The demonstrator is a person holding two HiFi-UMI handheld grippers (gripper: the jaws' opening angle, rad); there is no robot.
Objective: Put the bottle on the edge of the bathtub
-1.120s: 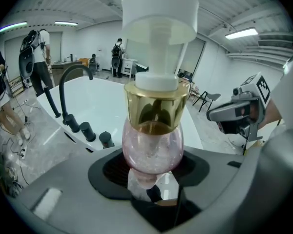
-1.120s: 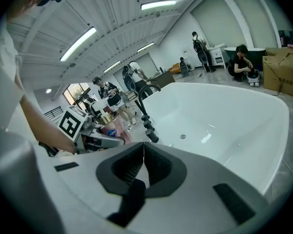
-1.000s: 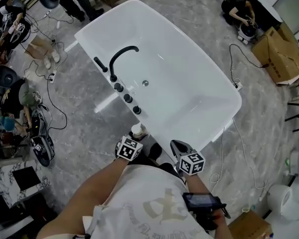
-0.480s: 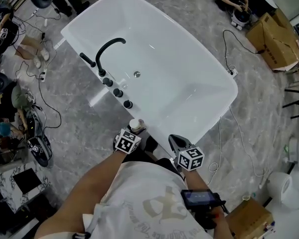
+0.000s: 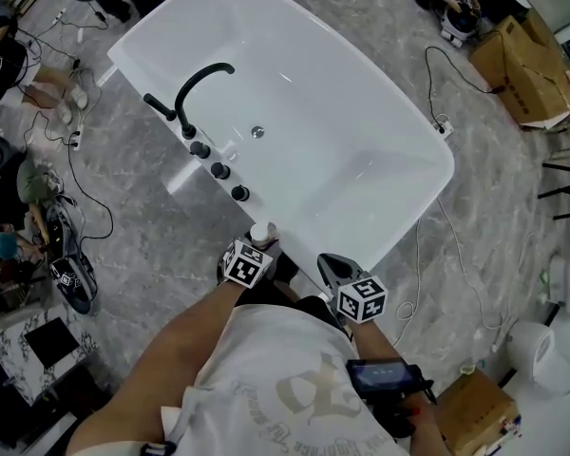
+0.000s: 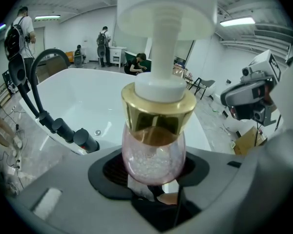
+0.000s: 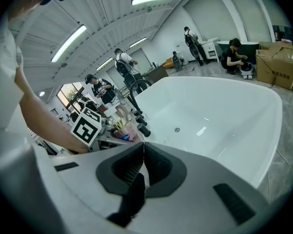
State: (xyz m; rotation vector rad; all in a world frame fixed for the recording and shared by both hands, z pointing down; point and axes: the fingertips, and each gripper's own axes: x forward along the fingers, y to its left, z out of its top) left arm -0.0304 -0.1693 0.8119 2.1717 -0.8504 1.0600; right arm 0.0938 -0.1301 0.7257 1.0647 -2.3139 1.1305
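My left gripper [image 5: 256,251] grasps the upright pink pump bottle [image 6: 154,150] between its fingers [image 6: 107,169], at the bathtub's [image 5: 313,112] near edge beside the black knobs [image 5: 218,171]. My right gripper [image 7: 142,152] is clenched, fingers together and empty.

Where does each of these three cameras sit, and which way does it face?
Head view: on the person's head, facing steeply down at the bathtub; shows their shirt, arms, left claw and right claw.
Left gripper view: on the left claw, facing along its jaws, which grip the bottle; bathtub beyond.
Right gripper view: on the right claw, facing along its closed, empty jaws across the bathtub; shows the person's left forearm.
Shared: all three see the bathtub and black faucet.
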